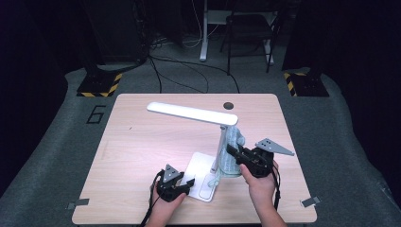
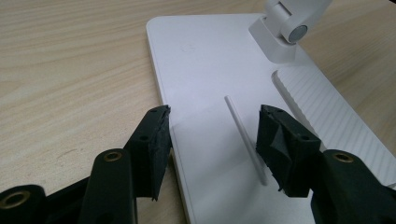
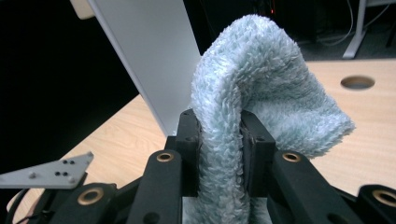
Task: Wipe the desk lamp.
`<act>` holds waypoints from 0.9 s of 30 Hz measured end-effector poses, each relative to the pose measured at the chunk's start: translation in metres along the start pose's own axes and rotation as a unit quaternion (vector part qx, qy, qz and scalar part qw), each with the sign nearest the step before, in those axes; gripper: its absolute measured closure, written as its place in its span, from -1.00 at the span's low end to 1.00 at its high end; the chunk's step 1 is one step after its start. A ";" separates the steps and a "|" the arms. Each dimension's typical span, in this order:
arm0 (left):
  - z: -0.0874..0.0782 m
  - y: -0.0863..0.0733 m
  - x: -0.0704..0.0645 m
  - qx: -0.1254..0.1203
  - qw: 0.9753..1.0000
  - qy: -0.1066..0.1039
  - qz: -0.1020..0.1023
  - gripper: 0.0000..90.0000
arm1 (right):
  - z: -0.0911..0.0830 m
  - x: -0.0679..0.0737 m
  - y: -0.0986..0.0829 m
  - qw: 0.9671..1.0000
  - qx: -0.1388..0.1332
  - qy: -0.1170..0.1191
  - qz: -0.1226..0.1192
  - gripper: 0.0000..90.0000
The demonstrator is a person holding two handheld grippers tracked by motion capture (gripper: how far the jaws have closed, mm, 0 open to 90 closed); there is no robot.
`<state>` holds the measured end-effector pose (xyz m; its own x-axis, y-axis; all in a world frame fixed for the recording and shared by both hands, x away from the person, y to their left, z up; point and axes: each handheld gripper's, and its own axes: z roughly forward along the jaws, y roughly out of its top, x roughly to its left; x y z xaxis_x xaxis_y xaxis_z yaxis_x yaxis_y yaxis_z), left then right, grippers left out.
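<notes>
A white desk lamp stands on the table, with its flat base [image 1: 202, 176], an upright post [image 1: 221, 142] and a long head [image 1: 191, 113]. My left gripper [image 1: 188, 182] is open at the base's near left edge. In the left gripper view its jaws [image 2: 212, 144] straddle that edge of the base [image 2: 210, 70], one over the wood and one over the white plate. My right gripper [image 1: 232, 151] is shut on a fluffy light blue cloth [image 1: 234, 158], which it holds against the post. In the right gripper view the cloth [image 3: 254, 88] bulges up out of the jaws [image 3: 220, 140] beside the post [image 3: 149, 56].
The light wooden table [image 1: 142, 142] has a round cable hole [image 1: 229, 105] at the back [image 3: 357, 82]. The lamp's hinge [image 2: 285, 28] and a ribbed strip [image 2: 322, 116] lie on the base's far side. Grey floor, cables and chair legs lie beyond the table.
</notes>
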<state>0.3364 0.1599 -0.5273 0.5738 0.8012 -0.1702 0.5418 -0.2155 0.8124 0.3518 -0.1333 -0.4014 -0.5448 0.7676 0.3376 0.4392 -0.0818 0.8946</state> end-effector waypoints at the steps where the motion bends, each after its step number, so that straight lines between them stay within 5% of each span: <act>1: 0.000 0.000 0.000 0.000 1.000 0.000 -0.001 -0.02 | 0.002 -0.001 -0.003 1.000 0.005 -0.001 0.003 0.61; 8: 0.000 0.000 0.000 0.000 1.000 0.000 0.000 -0.02 | 0.020 -0.011 -0.032 0.999 0.047 -0.016 0.012 0.61; 20: 0.000 0.000 -0.001 -0.001 1.000 0.000 0.001 -0.03 | 0.052 -0.027 -0.081 0.992 0.118 -0.041 0.035 0.62; 27: 0.000 0.000 -0.001 -0.001 1.000 0.000 0.001 -0.02 | 0.052 -0.028 -0.086 0.992 0.116 -0.034 0.037 0.62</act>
<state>0.3361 0.1591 -0.5274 0.5744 0.8009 -0.1692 0.5399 -0.2153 0.8137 0.3665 -0.1151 -0.5036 -0.4590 0.8066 0.3726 0.6329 0.0026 0.7742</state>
